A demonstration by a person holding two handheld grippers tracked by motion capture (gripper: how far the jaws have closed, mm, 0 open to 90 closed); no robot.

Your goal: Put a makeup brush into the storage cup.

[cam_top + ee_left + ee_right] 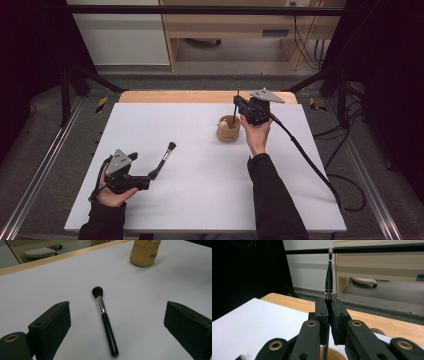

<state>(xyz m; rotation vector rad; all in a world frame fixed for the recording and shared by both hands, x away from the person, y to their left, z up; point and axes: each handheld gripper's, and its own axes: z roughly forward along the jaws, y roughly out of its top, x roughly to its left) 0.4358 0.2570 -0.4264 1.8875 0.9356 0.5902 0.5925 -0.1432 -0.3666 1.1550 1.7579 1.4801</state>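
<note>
Right gripper (240, 106): jaws clenched on a slim dark brush (329, 277), gripped partway along its stem. Held upright, pale tip pointing up, lower end reaching down into the wooden cup (228, 129) directly beneath. Cup standing on the white bench (200, 200) toward its far right part, something pale inside, not clear what. Right hand (256, 135) wrapped around the gripper body from below, cable trailing off to the right edge of the bench.

Left gripper (150, 176): jaws released, spread wide, nothing between the pads. Resting low at the near left of the bench, held by the left hand (112, 192). Just ahead of the open jaws, a black-handled makeup brush (104, 317) lying flat on the bench, silver ferrule, dark bristles pointing away from the gripper. Well apart from the cup.
</note>
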